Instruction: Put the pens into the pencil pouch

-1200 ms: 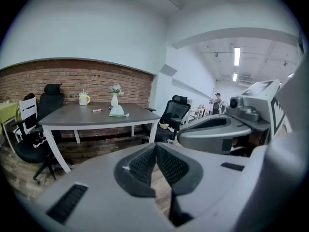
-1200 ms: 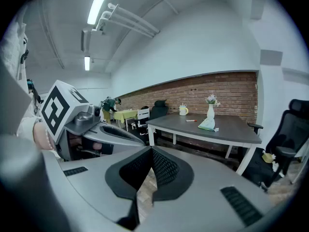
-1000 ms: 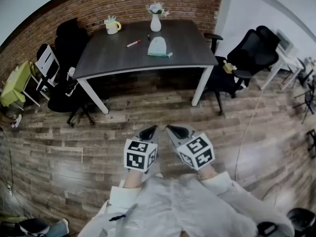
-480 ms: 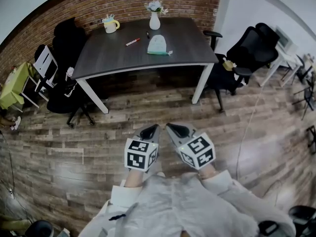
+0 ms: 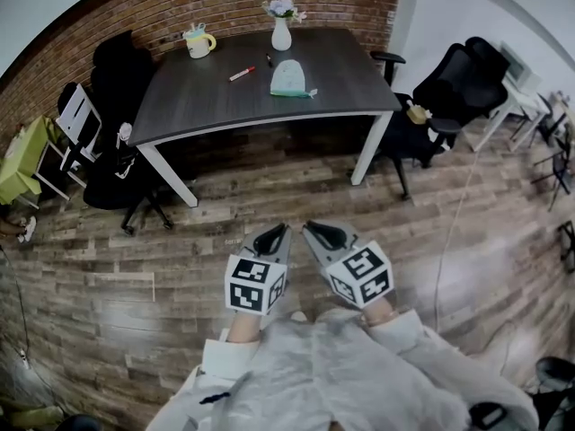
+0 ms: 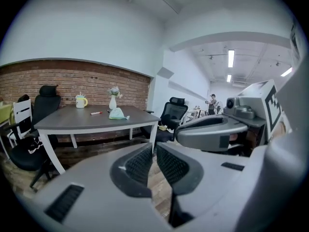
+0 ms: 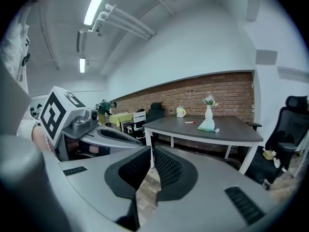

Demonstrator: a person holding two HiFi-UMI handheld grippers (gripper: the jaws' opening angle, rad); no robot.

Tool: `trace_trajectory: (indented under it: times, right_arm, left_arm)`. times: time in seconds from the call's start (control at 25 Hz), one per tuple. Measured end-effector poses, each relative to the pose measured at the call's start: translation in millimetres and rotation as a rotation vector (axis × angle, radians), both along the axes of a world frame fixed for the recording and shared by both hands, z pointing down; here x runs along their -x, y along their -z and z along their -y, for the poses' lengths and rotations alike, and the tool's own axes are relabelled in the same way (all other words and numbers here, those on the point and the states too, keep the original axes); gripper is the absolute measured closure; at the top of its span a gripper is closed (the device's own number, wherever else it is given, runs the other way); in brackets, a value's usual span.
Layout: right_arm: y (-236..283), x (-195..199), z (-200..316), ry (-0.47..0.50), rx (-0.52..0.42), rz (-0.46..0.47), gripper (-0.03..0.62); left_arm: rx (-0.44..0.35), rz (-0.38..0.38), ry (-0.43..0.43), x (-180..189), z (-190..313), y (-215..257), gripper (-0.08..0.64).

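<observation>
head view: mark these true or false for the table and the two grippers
1. Both the left gripper and the right gripper are shut with nothing between their jaws. True.
2. The red pen is inside the pencil pouch. False: it lies on the table, apart from the pouch and to its left.
3. A white vase with flowers stands on the table behind the pouch. True.
4. The mug sits on the floor. False: it stands near the table's far left corner.
5. The grippers hover over the tabletop. False: they are over the wooden floor, well short of the table.
</observation>
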State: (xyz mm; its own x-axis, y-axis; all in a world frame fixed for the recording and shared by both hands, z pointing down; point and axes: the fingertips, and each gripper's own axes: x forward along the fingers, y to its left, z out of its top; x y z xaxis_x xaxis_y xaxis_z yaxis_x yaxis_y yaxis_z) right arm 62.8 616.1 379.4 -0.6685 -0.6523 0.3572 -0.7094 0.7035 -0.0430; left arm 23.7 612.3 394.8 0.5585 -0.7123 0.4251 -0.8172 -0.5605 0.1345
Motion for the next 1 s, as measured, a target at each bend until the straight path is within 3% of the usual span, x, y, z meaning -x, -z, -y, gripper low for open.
trace_trajectory:
  times: [0.12, 0.24, 0.44, 0.64, 1.0]
  right_arm:
    - [-7, 3, 1, -0.019, 0.014, -0.010, 0.580]
    - [-14, 7, 1, -0.029, 0.032, -0.011, 0.499]
    - [-25, 5, 9, -0.043, 0.057, -0.035, 0.499]
    - [-35, 5, 30, -0.045, 0.082, -0.026, 0.499]
    - [-42, 7, 119, -0.006, 0.102, -0.009, 0.499]
  left_arm:
    - [0.015, -0.003, 0.000, 4, -1, -7, 0.549]
    - [0.032, -0.008, -0.007, 5, -3, -14, 0.523]
    - [0.054, -0.021, -0.009, 5, 5, -22, 0.468]
    - [0.066, -0.030, 0.011, 11, 27, -28, 0.466]
    - [0.068, -0.006, 0.061, 26, 109, -31, 0.466]
